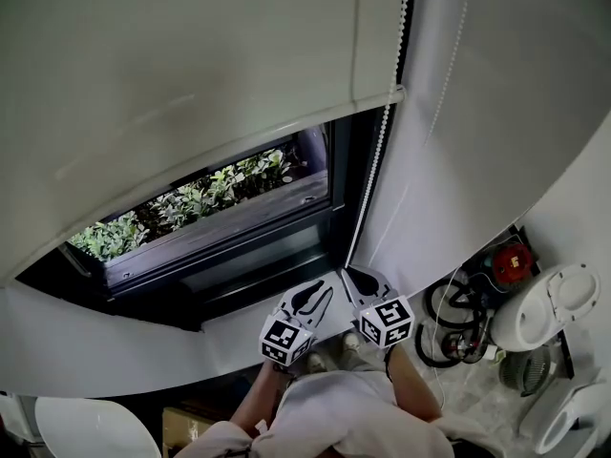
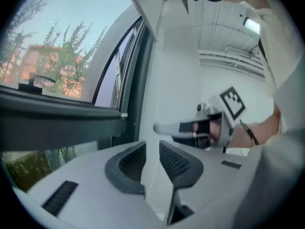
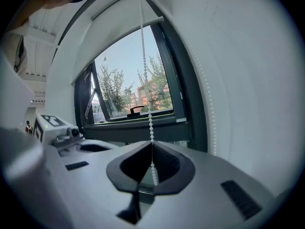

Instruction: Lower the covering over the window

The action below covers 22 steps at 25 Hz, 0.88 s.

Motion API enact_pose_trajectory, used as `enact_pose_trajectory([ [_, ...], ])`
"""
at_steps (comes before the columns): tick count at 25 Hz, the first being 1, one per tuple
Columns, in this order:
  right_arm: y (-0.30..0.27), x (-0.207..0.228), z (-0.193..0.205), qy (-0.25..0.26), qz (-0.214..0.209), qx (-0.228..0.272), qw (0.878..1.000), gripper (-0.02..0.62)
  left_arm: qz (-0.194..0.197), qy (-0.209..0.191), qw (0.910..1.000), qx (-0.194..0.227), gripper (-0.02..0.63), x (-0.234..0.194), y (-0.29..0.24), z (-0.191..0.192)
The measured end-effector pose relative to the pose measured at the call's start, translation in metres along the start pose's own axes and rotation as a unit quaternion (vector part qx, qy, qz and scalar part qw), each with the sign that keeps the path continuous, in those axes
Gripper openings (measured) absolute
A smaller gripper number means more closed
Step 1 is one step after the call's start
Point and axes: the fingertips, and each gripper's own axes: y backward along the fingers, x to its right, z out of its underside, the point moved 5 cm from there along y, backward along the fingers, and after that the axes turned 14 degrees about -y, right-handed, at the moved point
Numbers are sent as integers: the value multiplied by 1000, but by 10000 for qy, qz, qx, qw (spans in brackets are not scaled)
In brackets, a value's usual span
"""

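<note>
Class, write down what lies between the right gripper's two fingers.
The bead chain lies between them. The right gripper has its fingers shut on it, as the right gripper view shows.

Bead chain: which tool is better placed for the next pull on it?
Right, likely: the right tool is shut on the bead chain, while the left tool stands open with no chain between its pads.
</note>
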Motion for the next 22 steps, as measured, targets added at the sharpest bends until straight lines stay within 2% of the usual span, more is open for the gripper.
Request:
enact_pose_trajectory([
  [7, 2, 0, -1, -19, -31, -5, 10000, 2, -130, -592, 9965, 574, 78, -26, 8, -100],
  [11, 1, -2, -1, -8, -45, -8, 10000, 2, -91, -963, 9898, 1047, 78, -36, 5, -159],
  [14, -1, -4, 1, -1, -67, -2, 10000, 2, -57, -1096, 9837, 1423, 78, -40, 4, -200],
  [18, 0, -6, 1, 5, -81, 5, 10000, 2, 16, -1261, 9767, 1739, 78, -42, -1, -244],
  [22, -1, -7, 1, 16, -73, -5, 10000, 2, 94, -1437, 9723, 1838, 78, -47, -9, -275],
])
